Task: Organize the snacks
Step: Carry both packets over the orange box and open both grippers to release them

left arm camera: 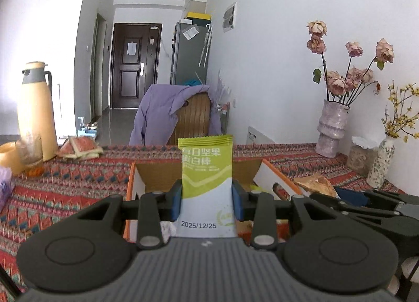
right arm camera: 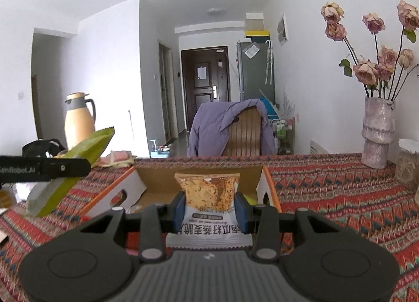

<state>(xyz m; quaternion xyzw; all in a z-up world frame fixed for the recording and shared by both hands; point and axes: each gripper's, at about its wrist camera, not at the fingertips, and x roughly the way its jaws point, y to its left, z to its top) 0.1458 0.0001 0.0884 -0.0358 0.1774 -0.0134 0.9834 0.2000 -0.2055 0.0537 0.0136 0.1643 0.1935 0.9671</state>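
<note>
My left gripper (left arm camera: 207, 201) is shut on a green and white protein bar packet (left arm camera: 207, 168), held upright over the open cardboard box (left arm camera: 157, 176) with orange-edged flaps. My right gripper (right arm camera: 210, 209) is shut on an orange and white oat crisp packet (right arm camera: 207, 192), held above the same box (right arm camera: 162, 179). The right gripper and its packet show at the right of the left wrist view (left arm camera: 366, 207). The left gripper (right arm camera: 47, 167) with the green packet (right arm camera: 78, 155) shows at the left of the right wrist view. A few packets lie inside the box, mostly hidden.
A patterned red tablecloth (right arm camera: 340, 197) covers the table. A yellow thermos jug (left arm camera: 36, 110), a glass (left arm camera: 30, 151) and pink snack packets (left arm camera: 81, 147) stand at the left. Vases with dried flowers (left arm camera: 331, 126) and jars (left arm camera: 361, 155) stand at the right by the wall. A chair with a purple jacket (left arm camera: 170, 116) is behind the table.
</note>
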